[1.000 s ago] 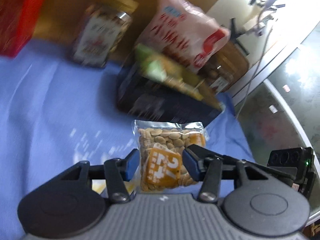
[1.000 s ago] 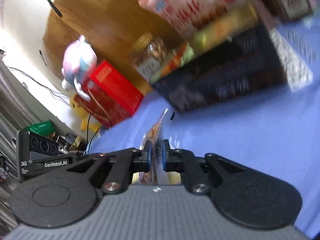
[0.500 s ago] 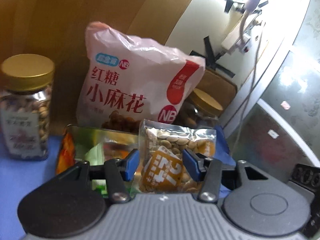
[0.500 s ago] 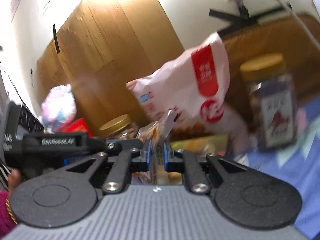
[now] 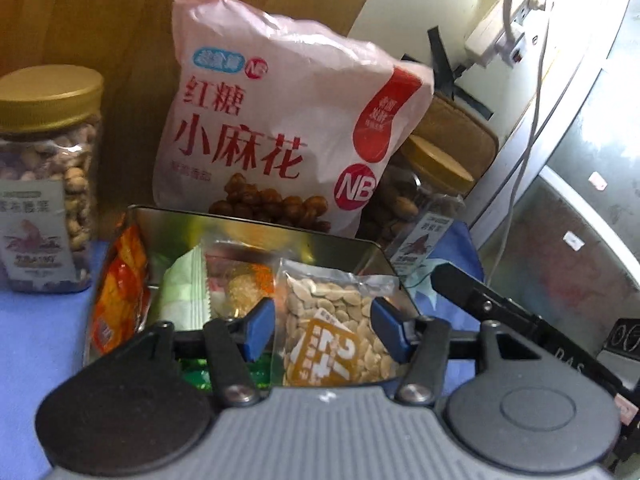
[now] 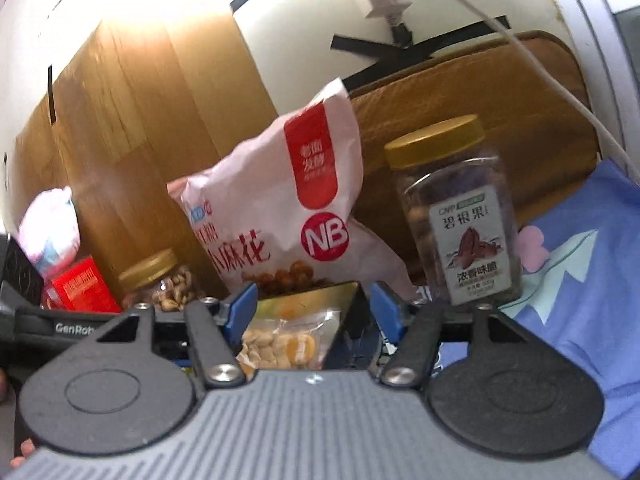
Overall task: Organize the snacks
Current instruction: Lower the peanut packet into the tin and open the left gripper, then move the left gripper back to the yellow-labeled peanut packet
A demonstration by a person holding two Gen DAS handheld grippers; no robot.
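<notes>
Released by the right gripper (image 6: 312, 312), the seed packet (image 5: 340, 336) is now seen lying in the open tin (image 5: 256, 226), where half a second ago it was pinched tight between those blue fingers and a second ago both grippers were well back over the blue cloth (image 6: 580, 300). Right-hand jaws are now spread wide with nothing between them, the packet showing below and beyond them in the right-wrist view. The left gripper (image 5: 324, 330) is held wide too, its pads standing either side of the packet; whether either pad touches the film cannot be told. The packet is placed at the near right corner of the tin, leaning on the right wall. This drop is judged done, and a retreat for any further loose snack is probably next. Now the count: one tin; inside it one seed packet, one orange packet (image 5: 116, 292) at the left wall, one pale green packet (image 5: 184, 292), and at least one more wrapped piece behind, unclear. Behind the tin's far edge one big pink bag (image 5: 280, 128) is propped, and two gold-lidded jars are counted, a nut jar (image 5: 44, 184) left, a pecan jar (image 6: 460, 216) right. One red box (image 6: 76, 286) is seen far left.
</notes>
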